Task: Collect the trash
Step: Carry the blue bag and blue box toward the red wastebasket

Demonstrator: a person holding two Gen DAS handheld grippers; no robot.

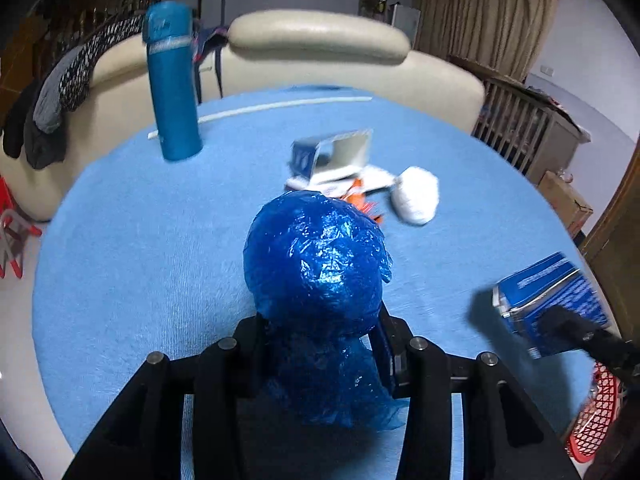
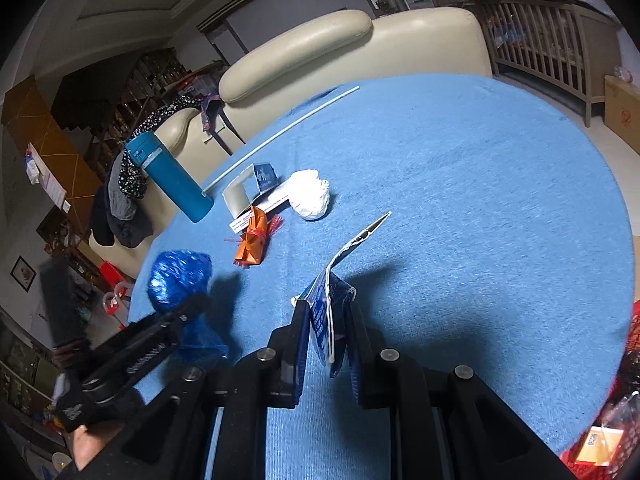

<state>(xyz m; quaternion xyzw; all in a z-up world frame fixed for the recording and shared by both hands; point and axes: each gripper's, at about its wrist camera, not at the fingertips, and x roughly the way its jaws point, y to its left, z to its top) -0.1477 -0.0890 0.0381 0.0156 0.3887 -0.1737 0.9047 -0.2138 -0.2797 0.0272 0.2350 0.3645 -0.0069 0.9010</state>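
Note:
My left gripper (image 1: pixel 320 328) is shut on a crumpled blue plastic bag (image 1: pixel 316 268), held above the blue table cover (image 1: pixel 140 248); the bag also shows in the right wrist view (image 2: pixel 180 280). My right gripper (image 2: pixel 328 320) is shut on a flattened blue carton (image 2: pixel 328 304), which also shows in the left wrist view (image 1: pixel 552 300). On the table lie an open blue-and-white box (image 1: pixel 332 156), a white paper ball (image 1: pixel 416 196) and an orange wrapper (image 2: pixel 254 242).
A tall blue flask (image 1: pixel 172 80) stands at the table's far left, with a white straw (image 1: pixel 260 110) behind it. A red basket (image 1: pixel 596 416) sits off the table's right edge. A cream sofa (image 1: pixel 320 36) lies beyond the table.

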